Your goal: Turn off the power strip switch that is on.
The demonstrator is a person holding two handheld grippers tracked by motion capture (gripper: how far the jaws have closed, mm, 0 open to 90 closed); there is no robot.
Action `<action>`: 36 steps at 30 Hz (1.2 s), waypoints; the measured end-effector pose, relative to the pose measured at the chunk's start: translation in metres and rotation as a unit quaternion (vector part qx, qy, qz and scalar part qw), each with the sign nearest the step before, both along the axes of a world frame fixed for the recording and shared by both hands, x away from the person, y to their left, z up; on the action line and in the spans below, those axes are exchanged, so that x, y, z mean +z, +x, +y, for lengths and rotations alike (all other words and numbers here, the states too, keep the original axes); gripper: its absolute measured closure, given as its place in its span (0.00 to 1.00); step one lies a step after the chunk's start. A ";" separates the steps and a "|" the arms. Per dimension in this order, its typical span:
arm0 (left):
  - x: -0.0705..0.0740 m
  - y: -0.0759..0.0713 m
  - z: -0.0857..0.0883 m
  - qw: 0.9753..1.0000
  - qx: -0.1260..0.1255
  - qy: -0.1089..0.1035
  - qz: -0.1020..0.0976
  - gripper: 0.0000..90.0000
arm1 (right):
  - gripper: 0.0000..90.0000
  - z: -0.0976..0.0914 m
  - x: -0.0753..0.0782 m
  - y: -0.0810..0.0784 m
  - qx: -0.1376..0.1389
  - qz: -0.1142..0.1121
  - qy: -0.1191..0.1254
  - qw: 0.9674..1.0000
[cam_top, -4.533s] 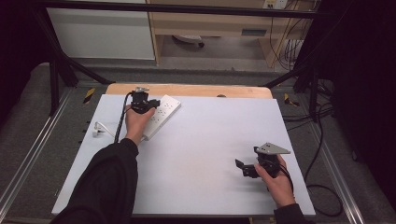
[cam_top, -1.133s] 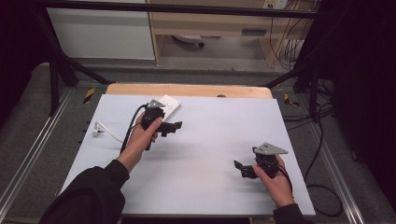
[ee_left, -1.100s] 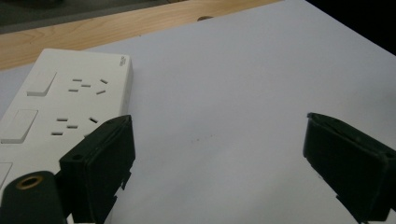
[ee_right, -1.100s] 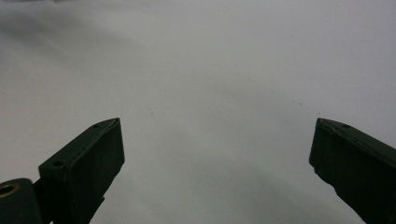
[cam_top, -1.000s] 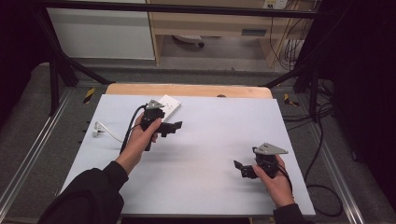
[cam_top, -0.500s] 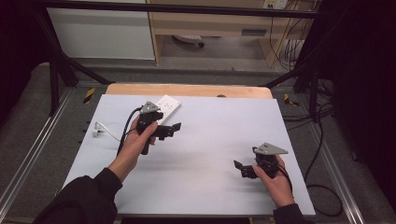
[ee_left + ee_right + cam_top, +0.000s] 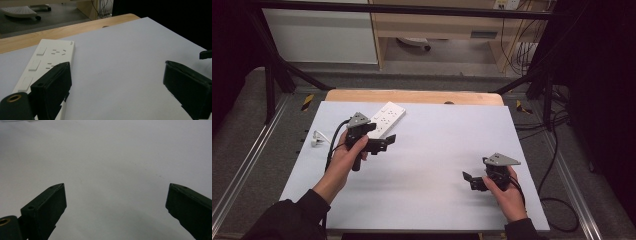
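Observation:
A white power strip [image 7: 384, 118] lies at the back left of the pale table [image 7: 437, 150], slanted, with switches and sockets facing up [image 7: 47, 62]. My left gripper [image 7: 384, 143] hovers just in front of the strip, open, its jaws wide apart with nothing between them [image 7: 116, 82]. The strip sits beside its left jaw in the left gripper view. My right gripper [image 7: 469, 181] rests low at the front right of the table, open, jaws spread over bare tabletop [image 7: 116, 202].
A small white plug with a cord [image 7: 317, 139] lies at the table's left edge. A wooden strip [image 7: 412, 96] runs along the table's far edge. Metal rails [image 7: 242, 165] flank the table; cables [image 7: 557, 150] hang off the right side.
My left gripper has drawn back from on top of the power strip toward the middle of the table and turned its jaws to the right. The right gripper has stayed put.

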State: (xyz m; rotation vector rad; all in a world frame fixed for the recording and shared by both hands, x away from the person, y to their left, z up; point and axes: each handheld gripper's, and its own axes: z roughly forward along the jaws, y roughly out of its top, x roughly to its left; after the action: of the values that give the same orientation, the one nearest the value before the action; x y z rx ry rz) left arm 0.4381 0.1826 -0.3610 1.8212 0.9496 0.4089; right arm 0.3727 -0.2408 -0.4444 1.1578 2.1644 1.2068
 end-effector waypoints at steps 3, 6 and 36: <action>0.001 -0.006 0.008 1.000 0.007 -0.007 -0.001 0.09 | 0.04 0.001 0.000 -0.001 -0.002 0.003 0.003 1.000; 0.002 -0.011 0.015 1.000 0.012 -0.011 -0.002 0.09 | 0.04 0.001 0.000 -0.001 -0.002 0.002 0.002 1.000; 0.006 -0.079 0.082 0.998 0.045 -0.030 -0.034 0.09 | 0.04 0.000 0.000 0.000 -0.003 0.000 -0.002 1.000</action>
State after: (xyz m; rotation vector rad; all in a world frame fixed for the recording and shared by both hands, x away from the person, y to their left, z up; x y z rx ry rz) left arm 0.3587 0.2646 -0.3548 1.7051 0.9892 0.4891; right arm 0.3725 -0.2410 -0.4441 1.1620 2.1595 1.2004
